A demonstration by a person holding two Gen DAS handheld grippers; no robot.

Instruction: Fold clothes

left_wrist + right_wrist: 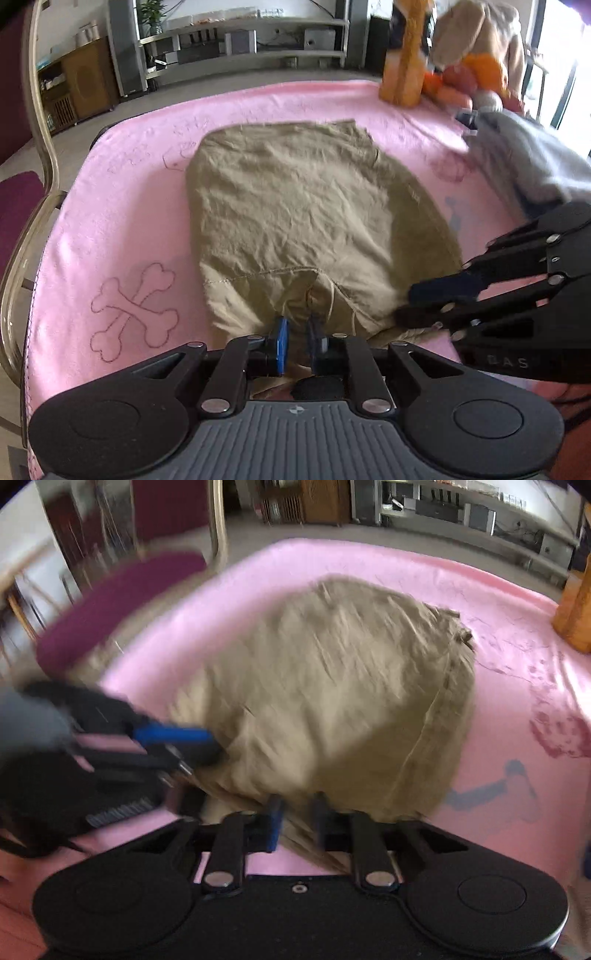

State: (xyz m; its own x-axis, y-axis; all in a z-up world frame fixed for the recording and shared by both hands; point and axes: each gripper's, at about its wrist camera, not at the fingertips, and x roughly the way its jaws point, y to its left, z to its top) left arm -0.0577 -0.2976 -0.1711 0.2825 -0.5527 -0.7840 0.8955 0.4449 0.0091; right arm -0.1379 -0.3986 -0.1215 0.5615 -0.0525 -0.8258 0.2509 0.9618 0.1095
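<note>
A khaki garment [295, 214] lies spread and wrinkled on the pink blanket [122, 229]. My left gripper [297, 341] holds its near edge, blue pads pinching a fold of khaki cloth. My right gripper [295, 819] grips the same near edge further right, cloth bunched between its pads. In the left wrist view the right gripper [410, 306] reaches in from the right onto the garment's near corner. The right wrist view is blurred; it shows the khaki garment [332, 701] and the left gripper [207, 746] at the left.
A maroon chair [18, 206] with a gold frame stands at the table's left edge. Orange and tan plush toys [443, 55] sit at the far right corner. A grey garment [535, 162] lies on the blanket's right side. Shelving stands beyond the table.
</note>
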